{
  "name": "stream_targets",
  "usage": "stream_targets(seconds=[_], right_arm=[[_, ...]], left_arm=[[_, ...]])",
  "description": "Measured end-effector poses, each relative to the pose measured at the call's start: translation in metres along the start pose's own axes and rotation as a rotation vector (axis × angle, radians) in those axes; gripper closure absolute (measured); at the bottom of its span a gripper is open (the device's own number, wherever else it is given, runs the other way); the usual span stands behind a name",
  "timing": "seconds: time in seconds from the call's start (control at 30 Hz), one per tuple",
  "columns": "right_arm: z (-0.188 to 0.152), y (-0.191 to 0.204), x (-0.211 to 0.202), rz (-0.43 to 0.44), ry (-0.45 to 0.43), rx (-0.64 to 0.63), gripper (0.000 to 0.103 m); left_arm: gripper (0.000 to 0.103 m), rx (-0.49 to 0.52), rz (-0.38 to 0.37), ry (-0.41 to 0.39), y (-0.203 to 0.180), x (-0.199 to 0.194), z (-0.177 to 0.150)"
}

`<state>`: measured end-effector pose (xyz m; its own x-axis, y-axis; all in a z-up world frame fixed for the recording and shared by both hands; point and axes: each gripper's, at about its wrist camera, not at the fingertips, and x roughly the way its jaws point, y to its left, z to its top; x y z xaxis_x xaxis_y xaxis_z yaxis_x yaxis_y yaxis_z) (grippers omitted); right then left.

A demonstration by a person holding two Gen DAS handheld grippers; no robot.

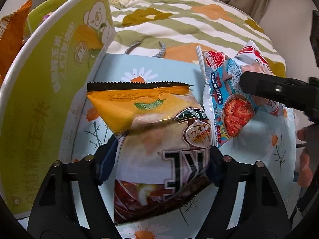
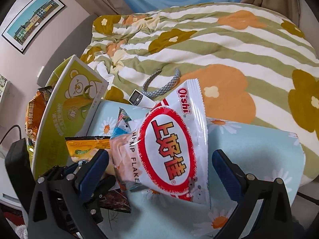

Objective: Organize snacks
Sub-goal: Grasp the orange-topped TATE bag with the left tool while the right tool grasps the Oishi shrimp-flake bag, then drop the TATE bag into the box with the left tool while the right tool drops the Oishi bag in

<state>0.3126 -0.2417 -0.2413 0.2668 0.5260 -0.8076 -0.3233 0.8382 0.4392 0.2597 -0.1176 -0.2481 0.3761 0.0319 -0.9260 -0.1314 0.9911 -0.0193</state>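
A yellow, beige and brown chip bag [image 1: 155, 139] lies on a light-blue daisy-print cushion [image 1: 269, 159]. My left gripper [image 1: 160, 163] is shut on it, with both blue pads pressing into its sides. To its right a white and red Oishi shrimp-flake bag [image 2: 171, 145] stands tilted on the same cushion [image 2: 249, 145]. My right gripper [image 2: 161, 169] is open and straddles this bag, with neither pad pressing it. One black right finger [image 1: 259, 88] shows over the Oishi bag [image 1: 225, 103]. The chip bag's yellow top [image 2: 85, 147] peeks out left of the Oishi bag.
A green and white carton with a bear print [image 1: 49, 79] [image 2: 75, 103] stands open at the left, with an orange snack bag [image 2: 33, 109] inside. Behind lie a striped flower quilt [image 2: 199, 45], a grey hairband [image 2: 159, 83] and a small white device [image 2: 136, 97].
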Motion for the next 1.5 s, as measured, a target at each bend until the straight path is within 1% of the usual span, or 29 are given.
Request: stream_targets(seconds=[0.03, 0.13, 0.3, 0.33, 0.37, 0.4, 0.47, 0.6, 0.73, 0.87, 1.03, 1.23, 1.37, 1.5], right_arm=[[0.0, 0.0, 0.002, 0.003, 0.003, -0.001, 0.0], [0.0, 0.001, 0.008, 0.015, 0.016, -0.005, 0.0], [-0.001, 0.007, 0.011, 0.013, 0.023, -0.028, 0.001], [-0.001, 0.007, 0.012, 0.012, 0.026, -0.031, 0.002], [-0.002, 0.007, 0.013, 0.017, 0.034, -0.034, 0.008], [-0.002, 0.007, 0.015, 0.02, 0.041, -0.035, 0.018], [-0.004, 0.007, 0.018, 0.026, 0.056, -0.036, 0.028], [-0.008, 0.009, 0.015, 0.018, 0.049, -0.039, 0.033], [-0.014, 0.011, 0.005, 0.007, 0.029, -0.042, 0.036], [-0.016, 0.016, -0.013, -0.02, -0.007, -0.052, 0.037], [-0.017, 0.024, -0.045, -0.051, -0.052, -0.047, 0.037], [-0.011, 0.04, -0.093, -0.088, -0.118, -0.043, 0.037], [-0.005, 0.056, -0.125, -0.107, -0.17, -0.047, 0.037], [0.004, 0.079, -0.148, -0.113, -0.215, -0.055, 0.037]], left_arm=[[0.046, 0.004, -0.004, 0.002, -0.001, -0.001, 0.0], [0.047, 0.023, 0.012, 0.005, -0.003, -0.005, -0.001], [0.048, 0.018, 0.016, 0.012, 0.0, -0.009, -0.004], [0.049, 0.018, 0.017, 0.011, 0.001, -0.009, -0.005], [0.049, 0.018, 0.02, 0.011, 0.001, -0.01, -0.006], [0.049, 0.019, 0.023, 0.01, 0.002, -0.012, -0.007], [0.05, 0.018, 0.025, 0.008, 0.002, -0.014, -0.009], [0.051, 0.019, 0.026, -0.001, 0.002, -0.017, -0.011], [0.052, 0.026, 0.022, -0.014, 0.002, -0.023, -0.013], [0.052, 0.043, 0.013, -0.034, -0.001, -0.032, -0.013], [0.052, 0.07, -0.01, -0.083, -0.006, -0.057, -0.009], [0.052, 0.106, -0.039, -0.178, -0.012, -0.103, 0.002], [0.052, 0.108, -0.052, -0.243, -0.004, -0.137, 0.014], [0.052, 0.097, -0.069, -0.302, 0.019, -0.168, 0.029]])
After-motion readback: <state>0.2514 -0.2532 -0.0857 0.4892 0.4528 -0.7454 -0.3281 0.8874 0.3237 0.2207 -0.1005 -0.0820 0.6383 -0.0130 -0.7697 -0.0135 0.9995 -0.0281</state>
